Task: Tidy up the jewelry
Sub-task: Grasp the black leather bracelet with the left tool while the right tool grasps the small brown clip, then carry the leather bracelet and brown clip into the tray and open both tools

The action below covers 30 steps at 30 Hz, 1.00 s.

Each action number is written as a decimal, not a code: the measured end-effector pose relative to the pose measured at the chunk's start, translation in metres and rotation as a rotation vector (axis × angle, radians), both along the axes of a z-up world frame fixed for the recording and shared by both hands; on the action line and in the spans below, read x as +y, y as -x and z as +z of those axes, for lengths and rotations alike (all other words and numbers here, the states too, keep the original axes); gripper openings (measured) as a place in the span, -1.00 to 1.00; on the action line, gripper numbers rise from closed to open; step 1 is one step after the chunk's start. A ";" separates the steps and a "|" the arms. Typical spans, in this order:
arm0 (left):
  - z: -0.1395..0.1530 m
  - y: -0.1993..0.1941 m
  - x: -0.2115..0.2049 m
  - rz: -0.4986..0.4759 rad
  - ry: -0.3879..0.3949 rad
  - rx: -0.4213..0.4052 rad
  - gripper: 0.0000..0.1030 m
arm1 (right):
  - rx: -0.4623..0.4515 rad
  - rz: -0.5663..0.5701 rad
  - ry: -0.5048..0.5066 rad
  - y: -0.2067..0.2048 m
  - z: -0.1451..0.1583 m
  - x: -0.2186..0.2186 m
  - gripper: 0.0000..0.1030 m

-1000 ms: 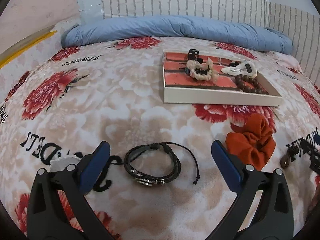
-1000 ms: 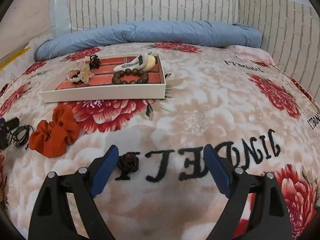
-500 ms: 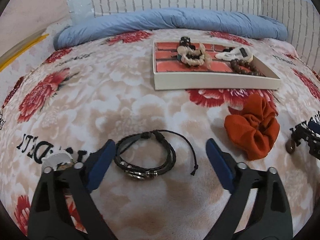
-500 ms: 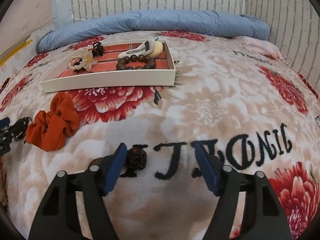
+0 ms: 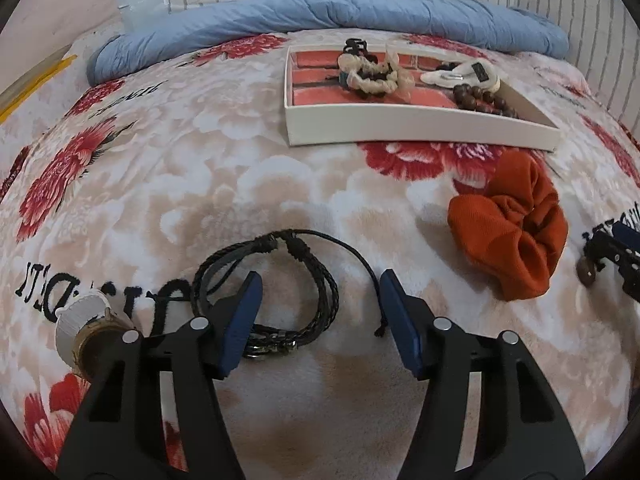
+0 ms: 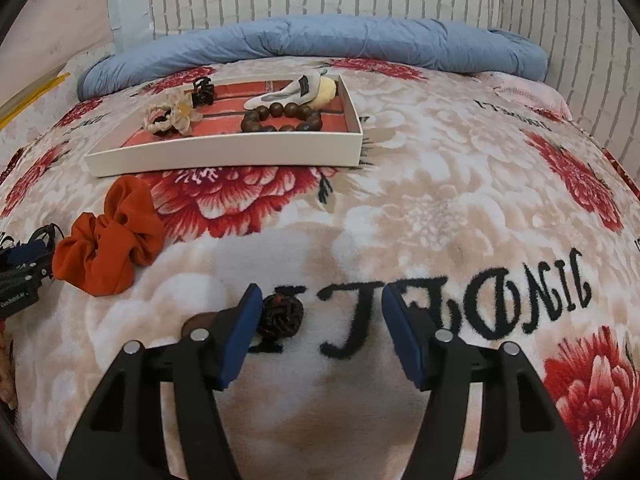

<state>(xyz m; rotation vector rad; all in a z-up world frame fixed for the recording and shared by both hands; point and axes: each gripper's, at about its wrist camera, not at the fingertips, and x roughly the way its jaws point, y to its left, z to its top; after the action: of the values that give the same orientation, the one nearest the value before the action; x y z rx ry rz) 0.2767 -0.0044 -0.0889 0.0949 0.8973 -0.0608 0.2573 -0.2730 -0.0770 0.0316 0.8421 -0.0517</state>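
A black braided bracelet [image 5: 320,300] lies on the flowered blanket. My left gripper [image 5: 318,280] hangs low over it with its jaws closing. The left finger stands inside the loop, so the loop's right side lies between the pads, which do not press on it. In the right wrist view a small dark carved bead [image 6: 280,314] rests against the left pad of my right gripper [image 6: 320,296]. Those jaws are closing too, and the right pad is well apart from the bead. Farther back stands a white tray [image 5: 400,124] with a red floor.
The tray holds a wooden bead bracelet [image 6: 280,118], a cream scrunchie [image 5: 372,76], a black hair claw [image 6: 202,90] and a white band [image 5: 464,74]. An orange scrunchie [image 5: 508,232] lies between the grippers. A white round object [image 5: 80,320] sits left; a rolled blue quilt [image 5: 320,12] lines the wall.
Both pairs of jaws have narrowed. The left gripper sank toward the black bracelet, and its left finger now stands inside the loop. The right gripper's left pad has closed in on the dark bead.
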 end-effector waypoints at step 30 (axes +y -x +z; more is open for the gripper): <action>0.000 0.000 0.010 -0.009 0.069 0.019 -0.86 | 0.020 0.043 -0.119 0.000 -0.002 0.006 -0.62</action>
<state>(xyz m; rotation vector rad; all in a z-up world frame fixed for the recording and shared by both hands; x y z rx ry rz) 0.2766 0.0059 -0.0884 0.0347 0.9129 -0.1012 0.2578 -0.2669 -0.0786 0.1252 0.8645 0.0385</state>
